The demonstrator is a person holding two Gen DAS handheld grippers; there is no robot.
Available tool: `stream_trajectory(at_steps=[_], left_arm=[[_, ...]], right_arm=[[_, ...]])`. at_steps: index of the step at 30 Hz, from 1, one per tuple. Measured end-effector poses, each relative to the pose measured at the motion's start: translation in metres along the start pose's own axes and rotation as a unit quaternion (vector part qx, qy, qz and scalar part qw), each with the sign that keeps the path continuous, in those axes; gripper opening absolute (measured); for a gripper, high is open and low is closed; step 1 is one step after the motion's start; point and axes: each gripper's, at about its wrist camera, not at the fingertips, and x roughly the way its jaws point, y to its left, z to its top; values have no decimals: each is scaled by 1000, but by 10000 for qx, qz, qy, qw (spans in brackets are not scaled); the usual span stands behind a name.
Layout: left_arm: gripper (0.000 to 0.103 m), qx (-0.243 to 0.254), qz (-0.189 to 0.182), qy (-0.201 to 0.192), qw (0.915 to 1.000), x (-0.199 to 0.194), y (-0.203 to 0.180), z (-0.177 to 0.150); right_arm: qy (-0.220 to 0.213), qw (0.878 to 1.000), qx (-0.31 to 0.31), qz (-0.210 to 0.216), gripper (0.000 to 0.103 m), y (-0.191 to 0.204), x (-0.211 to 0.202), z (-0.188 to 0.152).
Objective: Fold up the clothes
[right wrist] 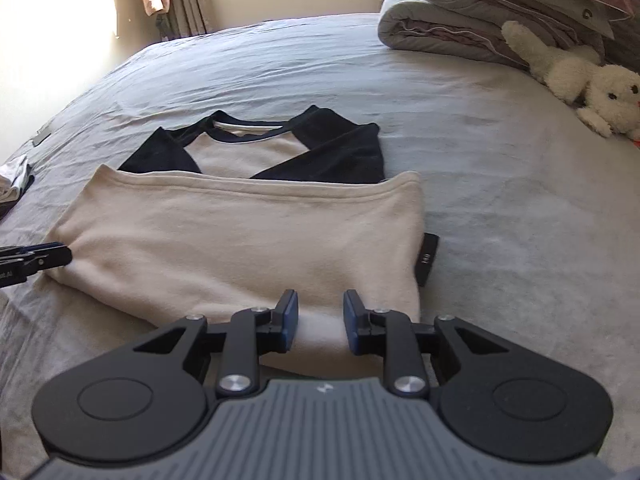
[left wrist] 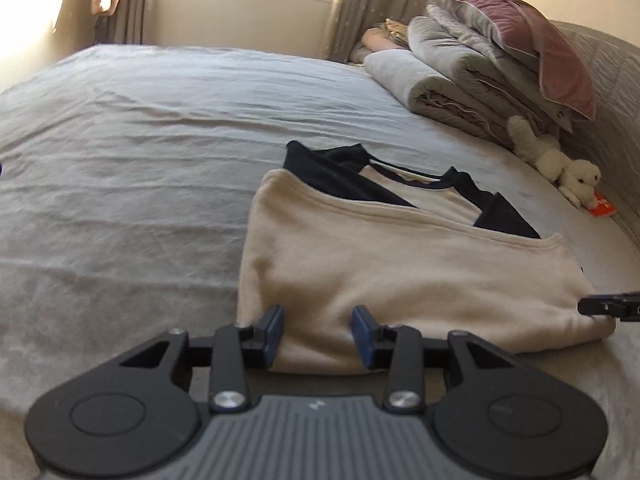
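Observation:
A cream T-shirt with black raglan sleeves [left wrist: 400,272] lies on the bed, its lower half folded up over the chest; it also shows in the right wrist view [right wrist: 248,240]. My left gripper [left wrist: 318,336] is open, its jaws on either side of the near folded edge at the shirt's left part. My right gripper [right wrist: 320,322] is open, its jaws around the near folded edge toward the shirt's right side. Each gripper's tip shows in the other view: the right one [left wrist: 608,307] and the left one [right wrist: 36,258], both at the shirt's edge.
The grey bed sheet [left wrist: 140,152] spreads to the left and far side. Folded duvets and a pink pillow [left wrist: 500,60] are stacked at the headboard with a white plush dog [right wrist: 588,80]. Some clothing [right wrist: 14,178] lies at the left edge.

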Motion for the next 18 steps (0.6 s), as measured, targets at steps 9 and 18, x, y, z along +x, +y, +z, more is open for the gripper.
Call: stream_trajectory(at_steps=[9,18], left_arm=[[35,-493,-35,51,9988,-4,20,5],[39,-807,-73,61,9967,-8,29,20]], right_arm=[[157,9994,298,-127,27,-13,4,1],[70,9992,314,-222,32,-11,0,7]])
